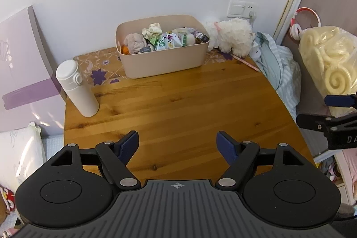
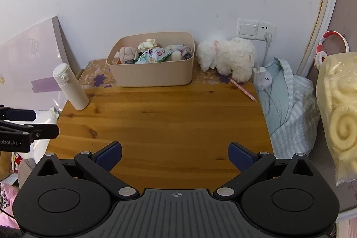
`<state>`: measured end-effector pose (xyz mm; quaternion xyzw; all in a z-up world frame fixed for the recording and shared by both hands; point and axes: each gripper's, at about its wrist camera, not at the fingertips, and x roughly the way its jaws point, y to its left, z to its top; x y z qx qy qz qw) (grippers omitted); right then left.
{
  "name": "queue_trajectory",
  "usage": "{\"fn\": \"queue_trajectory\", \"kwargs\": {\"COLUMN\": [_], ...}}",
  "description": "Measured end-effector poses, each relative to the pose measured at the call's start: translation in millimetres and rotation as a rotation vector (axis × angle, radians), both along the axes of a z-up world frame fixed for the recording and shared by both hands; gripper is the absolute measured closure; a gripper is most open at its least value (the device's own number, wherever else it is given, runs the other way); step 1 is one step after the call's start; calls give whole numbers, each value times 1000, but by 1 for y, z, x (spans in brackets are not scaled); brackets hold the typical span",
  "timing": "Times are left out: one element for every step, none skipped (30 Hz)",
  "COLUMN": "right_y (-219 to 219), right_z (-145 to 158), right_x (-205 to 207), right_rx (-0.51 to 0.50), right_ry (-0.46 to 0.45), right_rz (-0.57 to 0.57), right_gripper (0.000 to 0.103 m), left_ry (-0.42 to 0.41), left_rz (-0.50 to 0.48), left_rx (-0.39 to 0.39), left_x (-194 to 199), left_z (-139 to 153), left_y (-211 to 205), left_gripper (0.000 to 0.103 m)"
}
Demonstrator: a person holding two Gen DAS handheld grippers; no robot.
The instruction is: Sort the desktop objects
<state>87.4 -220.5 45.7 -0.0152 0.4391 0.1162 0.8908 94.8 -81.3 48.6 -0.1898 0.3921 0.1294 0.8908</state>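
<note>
Wooden boards fill the middle of both your views: the table (image 1: pixel 178 104) is bare across its centre, and both of your grippers hang over its near edge, pointing down and toward the wall. Your left gripper (image 1: pixel 177 142) has its blue-padded fingers (image 1: pixel 128 144) spread wide with nothing between them, only wood showing in the gap. Your right gripper (image 2: pixel 175 154) is the same, its fingers (image 2: pixel 109 155) wide apart and holding nothing. Each gripper shows at the side of the other's view, so they sit side by side, apart.

At the back of the table, near the wall, a beige bin (image 1: pixel 164 59) stands upright on a flowered mat (image 1: pixel 100 73). It is heaped with small things: a grey soft toy (image 1: pixel 135 42), a cream cloth (image 1: pixel 152 30), and a green and white snack packet (image 1: pixel 168 41) among other wrappers you cannot make out. A white bottle (image 1: pixel 77 88) stands upright at the table's left edge, well apart from the bin. To the right of the bin, just beside it, a white fluffy toy (image 1: pixel 234 37) lies against the wall, below a wall switch (image 1: pixel 239 9). A pink pencil (image 2: pixel 243 89) lies on the table near the toy's foot. Off the table's right edge is a pale blue striped cloth (image 1: pixel 279 68), and further right a clear bag (image 1: pixel 330 64) of cream-coloured spiral shapes.
</note>
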Motion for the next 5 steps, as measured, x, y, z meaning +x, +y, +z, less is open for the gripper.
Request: {"fn": "queue_trajectory", "kwargs": {"right_y": [0, 0, 0, 0, -1], "right_z": [0, 0, 1, 1, 1], "right_x": [-1, -2, -2, -4, -4], "right_rx": [-3, -4, -6, -7, -8], "right_ry": [0, -1, -2, -3, -5], "right_rz": [1, 2, 2, 1, 1], "right_gripper": [0, 0, 0, 0, 0], "left_ry": [-2, -4, -6, -7, -7], "left_rz": [-1, -2, -3, -3, -3], "left_rx": [-1, -2, -4, -3, -1], "left_x": [-1, -2, -3, -3, -4], "left_z": [0, 0, 1, 1, 1], "left_y": [-1, -1, -2, -3, -3], "left_gripper": [25, 25, 25, 25, 25]}}
